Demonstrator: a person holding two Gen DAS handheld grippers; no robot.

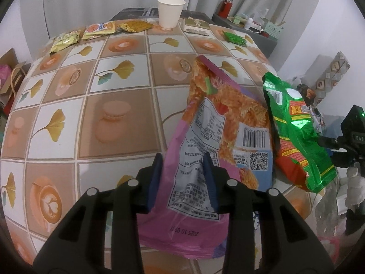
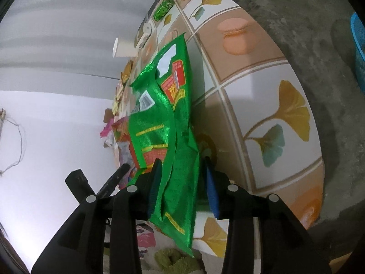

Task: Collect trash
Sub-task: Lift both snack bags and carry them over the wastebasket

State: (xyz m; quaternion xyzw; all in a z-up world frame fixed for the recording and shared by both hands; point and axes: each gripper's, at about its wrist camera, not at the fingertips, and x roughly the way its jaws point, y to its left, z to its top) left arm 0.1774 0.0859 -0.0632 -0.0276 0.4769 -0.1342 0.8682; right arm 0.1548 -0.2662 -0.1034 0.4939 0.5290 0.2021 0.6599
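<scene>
**A:** Left wrist view first. What have you got?

**B:** Your left gripper (image 1: 183, 180) is clamped on the pink snack bag (image 1: 205, 150). The bag's long axis runs straight ahead from the pads, up and away over the table (image 1: 91, 105). The green bag (image 1: 296, 132) hangs just to the right of it, off the table's edge.

**A:** And what's left out there?

**B:** A paper cup (image 1: 170, 12) and several small wrappers (image 1: 98, 29) lie along the far edge, well apart from you.

**A:** Right wrist view?

**B:** Your right gripper (image 2: 181, 187) is closed on the green bag (image 2: 168, 125), held edge-on with its length pointing forward between the fingers. A blue basket (image 2: 359, 50) shows at the far right on the floor. If that's your bin, I'd say it lies right of the right hand, so that arm is nearer.
</scene>
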